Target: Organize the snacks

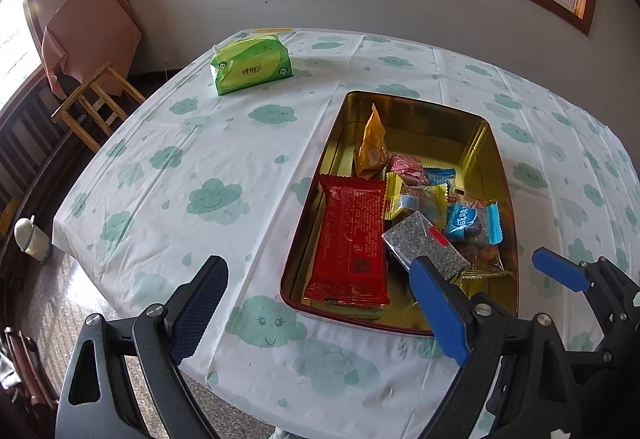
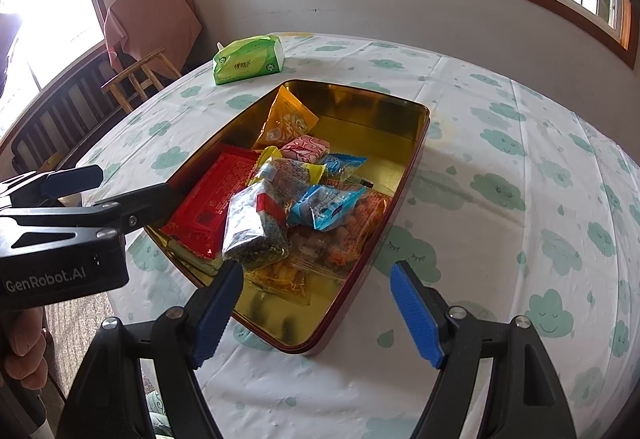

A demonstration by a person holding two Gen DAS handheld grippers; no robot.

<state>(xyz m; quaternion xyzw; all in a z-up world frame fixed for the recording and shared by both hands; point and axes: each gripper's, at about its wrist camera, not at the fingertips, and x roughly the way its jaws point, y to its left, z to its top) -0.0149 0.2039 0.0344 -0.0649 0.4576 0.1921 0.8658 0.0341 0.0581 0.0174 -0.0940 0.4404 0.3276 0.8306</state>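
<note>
Both grippers agape, left gripper (image 1: 322, 309), right gripper (image 2: 316, 313), snack tin (image 1: 496, 143) just ahead

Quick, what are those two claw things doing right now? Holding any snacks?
Left gripper: open, holding nothing, beside the tin.
Right gripper: open, holding nothing, above the tin's near corner.

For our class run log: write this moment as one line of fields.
left gripper: open, empty | right gripper: open, empty | snacks: in gold tin | tissue pack: on table
</note>
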